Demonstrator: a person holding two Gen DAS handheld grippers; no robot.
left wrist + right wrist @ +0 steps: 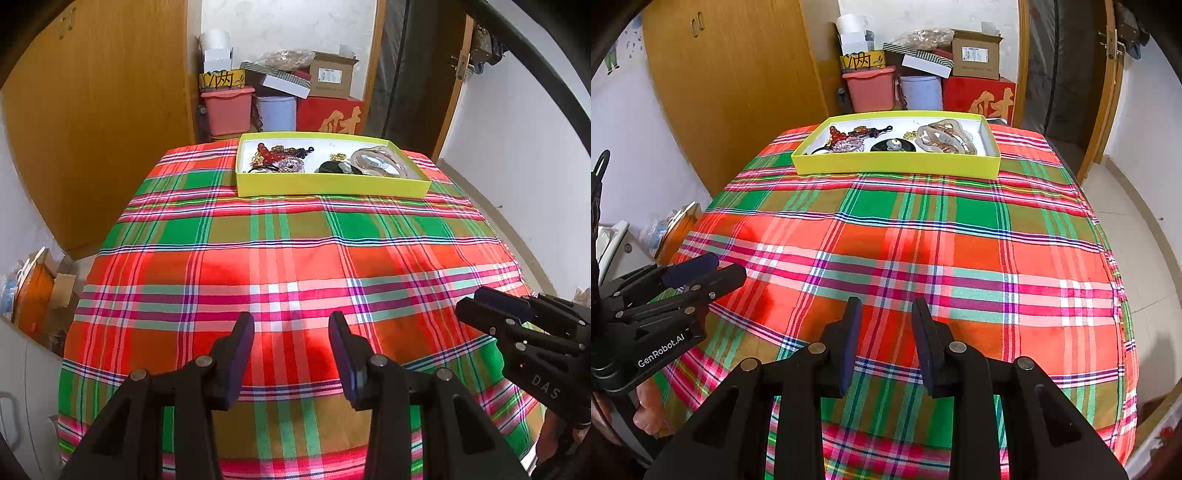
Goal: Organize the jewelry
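Both the left gripper (291, 354) and right gripper (886, 341) hover part-open and empty over the plaid-clothed bench (923, 251), while the jewelry sits gathered in the shallow yellow-green cardboard tray (897, 162) at its far edge, apparently sorted.

This is a room in a home. A table under a bright plaid cloth (923, 251) stands by a wooden wardrobe (731, 92), and behind it a corner is stacked with cardboard boxes (975, 55), a pink plastic tub (871, 88) and a red gift box (979, 98) beside a wooden door (1106, 92).
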